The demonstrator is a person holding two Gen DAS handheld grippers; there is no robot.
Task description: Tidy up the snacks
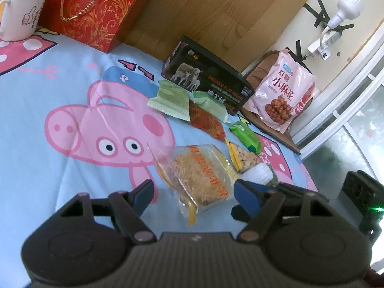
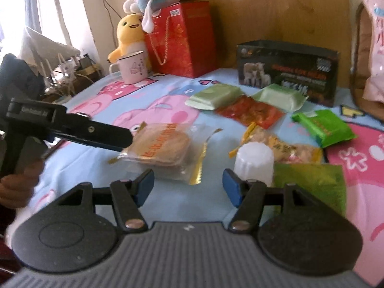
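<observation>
Cartoon bedsheet [image 1: 36, 110] bears clear pouch [image 1: 199, 180] (rice cracker inside).

Pale blue cloth [image 1: 48, 91] with pink cartoon pigs, red gold-scrolled gift bag [image 1: 96, 7], two pale green packets [image 1: 171, 100].

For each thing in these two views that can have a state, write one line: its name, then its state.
Left claw: open, round cake packet between its fingers, not pressed.
Right claw: open, empty.
Round cake packet: sealed, lying flat.
Dark box: open-topped, upright.
Red gift bag: upright.
Mug: upright.
Pink snack bag: leaning upright.
</observation>
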